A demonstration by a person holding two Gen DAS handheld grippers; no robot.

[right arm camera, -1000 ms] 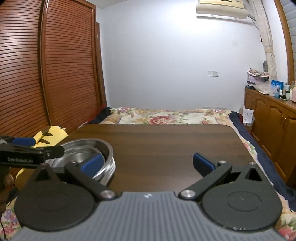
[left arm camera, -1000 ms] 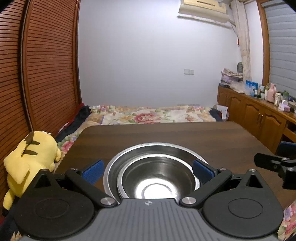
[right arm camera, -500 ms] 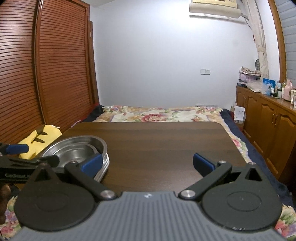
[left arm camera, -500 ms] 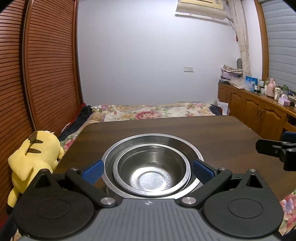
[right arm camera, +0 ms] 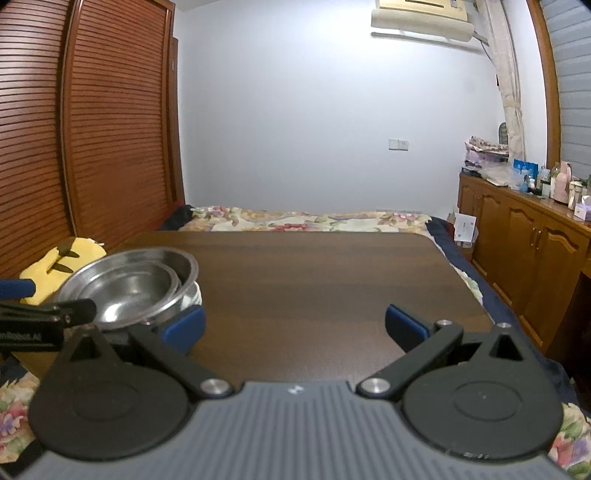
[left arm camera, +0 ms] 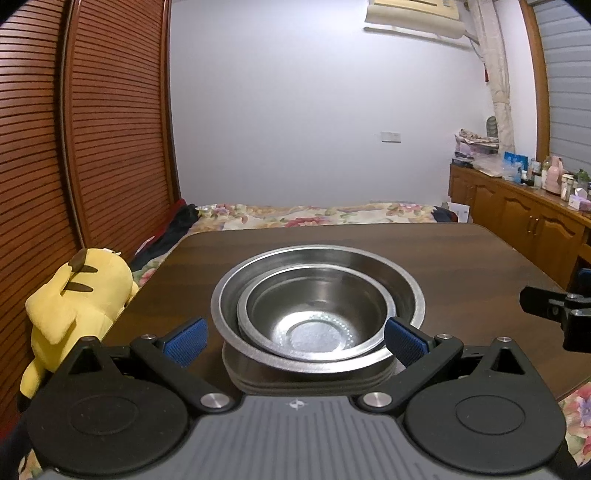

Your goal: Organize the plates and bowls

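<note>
Left wrist view has backed off the bowls [left arm camera: 317, 314].

Two steel bowls [left arm camera: 317, 295] nested on a plate stack [left arm camera: 310, 380], one bench [left arm camera: 461, 258], one yellow plush toy [left arm camera: 74, 295], two grippers.

You face a white wall [left arm camera: 314, 122], air conditioner [left arm camera: 413, 16] high on it, switch plate [left arm camera: 390, 137] lower right. Slatted wood doors [left arm camera: 92, 129] on your left. Floral bed [right arm camera: 295, 221] beyond the dark table [right arm camera: 314, 273]. Cluttered wooden cabinets [right arm camera: 524, 243] right. Curtain [right arm camera: 511, 107] in the corner.
</note>
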